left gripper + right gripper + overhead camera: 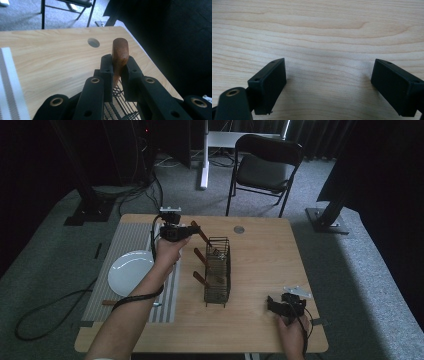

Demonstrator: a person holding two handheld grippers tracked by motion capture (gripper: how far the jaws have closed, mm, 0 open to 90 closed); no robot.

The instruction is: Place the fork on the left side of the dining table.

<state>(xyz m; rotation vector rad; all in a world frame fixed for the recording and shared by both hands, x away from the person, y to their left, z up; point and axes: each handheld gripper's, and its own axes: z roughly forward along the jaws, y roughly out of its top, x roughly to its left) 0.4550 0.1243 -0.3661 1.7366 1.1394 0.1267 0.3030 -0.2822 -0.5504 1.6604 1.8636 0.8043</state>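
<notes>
While one wooden handle (119,53) is clamped by the left gripper (117,72), two more are left in the wire rack (218,270); the right gripper (329,87) is parked open on the tabletop (317,30).

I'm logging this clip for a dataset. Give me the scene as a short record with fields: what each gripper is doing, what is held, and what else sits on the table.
left gripper: jaws shut on a brown wooden utensil handle
held item position: above the black wire rack, other wooden handles in the rack
right gripper: jaws open, nothing between them, low over the light wooden table
other items: round white plate on a grey striped mat
</notes>
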